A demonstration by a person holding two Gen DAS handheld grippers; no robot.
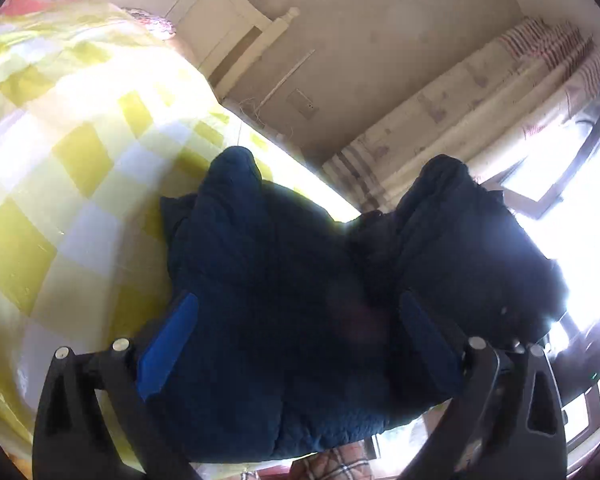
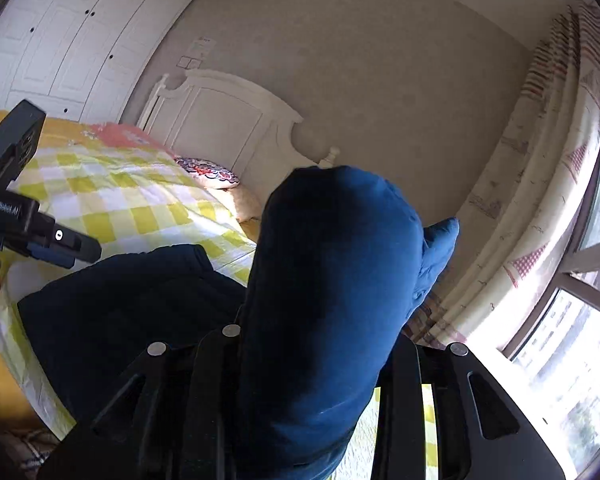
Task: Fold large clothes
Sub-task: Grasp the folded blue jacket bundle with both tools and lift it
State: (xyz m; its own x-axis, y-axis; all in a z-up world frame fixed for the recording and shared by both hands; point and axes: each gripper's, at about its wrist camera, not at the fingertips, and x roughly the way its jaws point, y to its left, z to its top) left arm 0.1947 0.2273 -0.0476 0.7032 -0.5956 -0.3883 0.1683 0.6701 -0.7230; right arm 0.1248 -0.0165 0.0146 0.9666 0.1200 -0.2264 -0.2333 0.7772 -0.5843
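A dark blue padded garment [image 1: 284,304] fills the left wrist view, bunched between the blue pads [image 1: 168,348] of my left gripper [image 1: 296,344], which is shut on it. In the right wrist view a thick roll of the same garment [image 2: 324,300] stands up between the black fingers [image 2: 208,384] of my right gripper [image 2: 308,360], which is shut on it. The rest of the garment [image 2: 120,304] lies on the bed with the yellow and white checked cover [image 2: 132,204]. My left gripper [image 2: 66,254] also shows at the left of the right wrist view.
A white headboard [image 2: 220,128] and a patterned pillow [image 2: 212,174] are at the bed's far end. A white wardrobe [image 2: 80,36] stands on the left. Curtains [image 2: 540,184] and a bright window [image 2: 572,352] are on the right.
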